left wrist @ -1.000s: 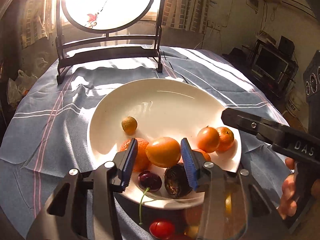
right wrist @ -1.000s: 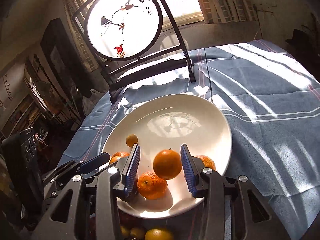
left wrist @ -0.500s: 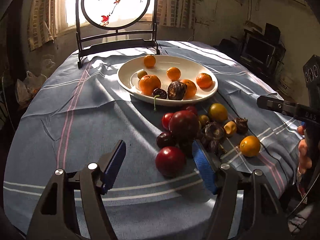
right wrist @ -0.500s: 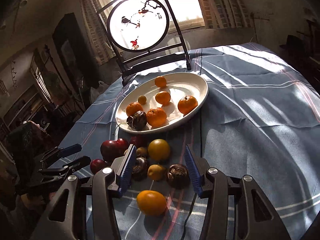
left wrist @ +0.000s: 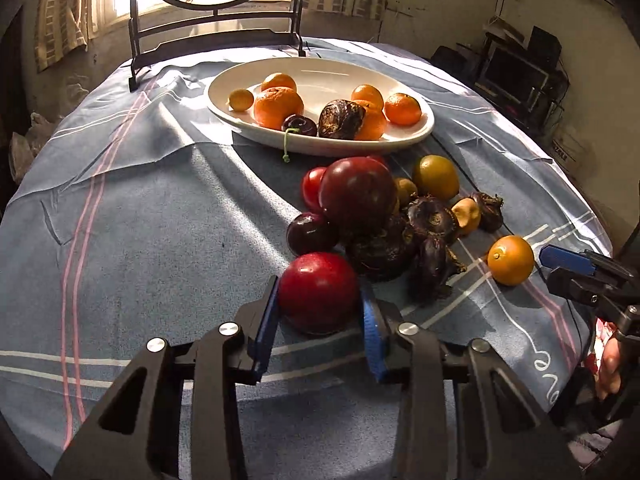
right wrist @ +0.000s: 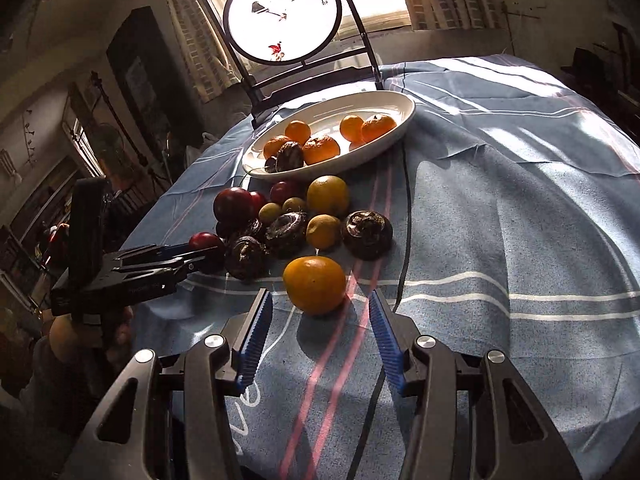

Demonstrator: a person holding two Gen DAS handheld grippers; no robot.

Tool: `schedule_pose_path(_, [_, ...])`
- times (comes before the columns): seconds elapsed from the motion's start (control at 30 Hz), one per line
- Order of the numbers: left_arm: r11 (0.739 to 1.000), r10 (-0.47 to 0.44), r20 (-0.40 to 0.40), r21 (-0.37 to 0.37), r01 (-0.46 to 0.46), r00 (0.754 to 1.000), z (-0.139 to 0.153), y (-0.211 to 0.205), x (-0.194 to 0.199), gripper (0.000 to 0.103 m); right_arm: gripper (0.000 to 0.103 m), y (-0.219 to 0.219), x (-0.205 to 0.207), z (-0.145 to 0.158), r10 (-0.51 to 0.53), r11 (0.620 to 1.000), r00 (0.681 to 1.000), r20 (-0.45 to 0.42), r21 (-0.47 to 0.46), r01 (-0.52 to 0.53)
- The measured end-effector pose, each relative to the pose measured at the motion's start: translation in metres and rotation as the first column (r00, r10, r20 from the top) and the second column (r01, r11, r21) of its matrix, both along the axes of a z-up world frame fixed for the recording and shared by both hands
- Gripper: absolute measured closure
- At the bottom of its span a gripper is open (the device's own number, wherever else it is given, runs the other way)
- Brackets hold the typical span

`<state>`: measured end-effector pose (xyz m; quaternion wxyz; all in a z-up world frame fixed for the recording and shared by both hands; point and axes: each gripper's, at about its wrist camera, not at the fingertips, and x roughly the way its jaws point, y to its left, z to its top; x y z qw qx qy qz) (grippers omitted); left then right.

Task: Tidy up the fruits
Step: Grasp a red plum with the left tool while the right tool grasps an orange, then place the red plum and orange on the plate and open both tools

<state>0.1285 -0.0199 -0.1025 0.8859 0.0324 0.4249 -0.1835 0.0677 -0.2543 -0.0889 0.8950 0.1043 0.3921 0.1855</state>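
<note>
Left gripper (left wrist: 320,320) clamps red plum (left wrist: 318,292) | right gripper (right wrist: 322,336) straddles orange (right wrist: 315,284), untouched

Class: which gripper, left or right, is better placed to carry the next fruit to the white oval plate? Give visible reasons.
Left. The left gripper already has its blue pads against the round red plum, while the right gripper stands open, short of the round orange fruit. The white oval plate lies ahead.

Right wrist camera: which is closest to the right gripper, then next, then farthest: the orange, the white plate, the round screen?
1. Orange: just ahead of the right gripper, between its open fingers.
2. White plate: past the fruit pile, mid-table.
3. Round screen: far edge, by the window.
</note>
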Motion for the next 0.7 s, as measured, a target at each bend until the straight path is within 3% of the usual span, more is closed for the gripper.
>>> schedule_pose_path(0.27, [0.999,0.023,0.179,-0.047,-0.015,0.984,0.013,0.005,-0.029,0.067,0.053,0.019,0.020,-0.004,-0.009,0.998,1.000,-0.011,-0.065,0.009])
schedule_pose_path(0.37, [0.998,0.026,0.186,-0.066,-0.014,0.982,0.014,0.007,-0.030,0.067,0.053,0.023,0.026,-0.006,-0.016,0.997,1.000,-0.021,-0.071,0.014])
schedule_pose_path(0.43, [0.997,0.026,0.186,-0.070,-0.014,0.982,0.015,0.007,-0.030,0.067,0.063,0.024,0.025,-0.006,-0.016,0.997,1.000,-0.014,-0.075,0.015])
schedule_pose_path(0.7, [0.992,0.043,0.221,-0.122,-0.016,0.974,0.020,0.017,-0.037,0.067,0.063,0.004,0.016,0.011,-0.017,0.999,1.000,0.020,0.045,0.016])
